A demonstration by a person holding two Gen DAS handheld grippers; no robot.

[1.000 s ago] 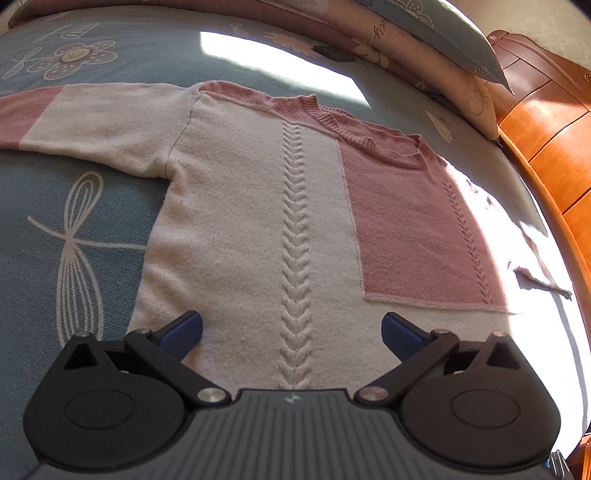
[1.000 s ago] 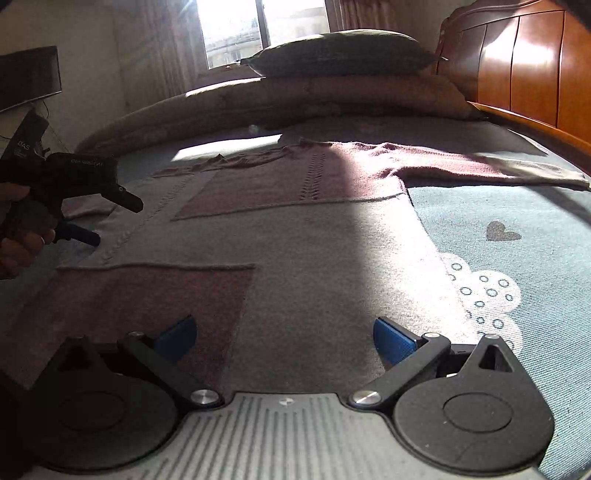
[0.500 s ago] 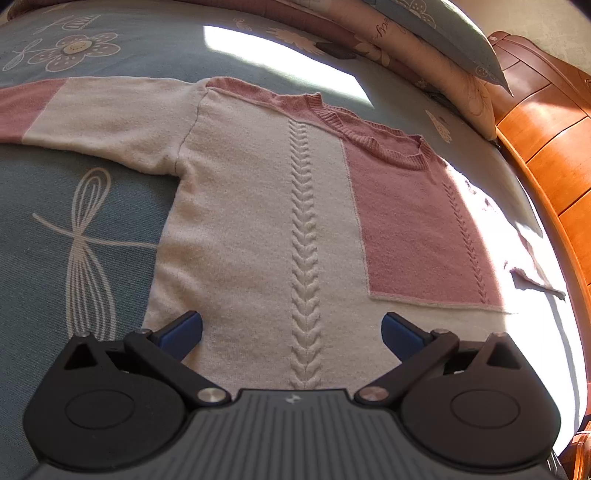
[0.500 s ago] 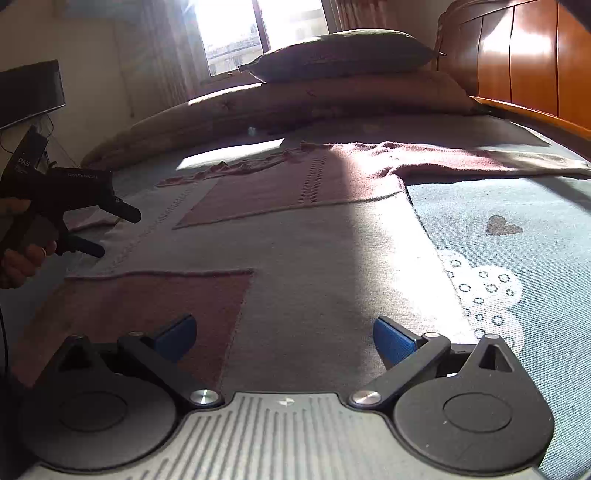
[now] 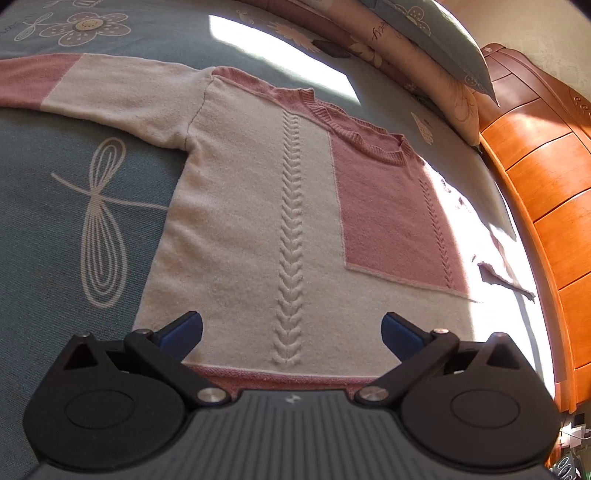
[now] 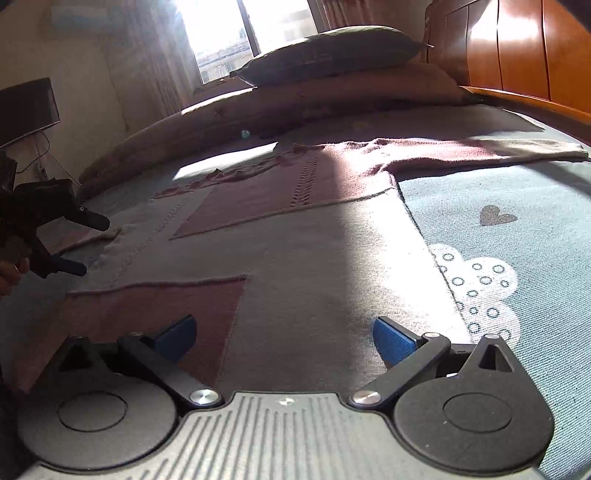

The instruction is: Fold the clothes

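A cream and pink knitted sweater [image 5: 258, 206] lies flat on the bed, front up, sleeves spread out. Its left sleeve [image 5: 92, 88] reaches to the upper left. My left gripper [image 5: 291, 334] hovers open over the sweater's lower hem, nothing between its blue pads. In the right wrist view the same sweater [image 6: 314, 251] lies in shadow, its right sleeve [image 6: 480, 149] stretched toward the headboard. My right gripper [image 6: 282, 338] is open above the hem area near a pink patch [image 6: 155, 310]. The left gripper [image 6: 81, 243] shows at the far left, held by a hand [image 6: 9, 273].
The bed has a blue-grey sheet [image 5: 55, 221] with dragonfly and flower prints. Pillows [image 6: 332, 51] are stacked at the head. An orange wooden headboard [image 5: 546, 206] runs along the right side. A dark screen [image 6: 26, 110] and a window [image 6: 229, 33] stand beyond.
My left gripper has drawn back a little, so the pink hem band now shows under it. The right gripper's view has tilted slightly lower over the sweater. Both grippers stayed open.
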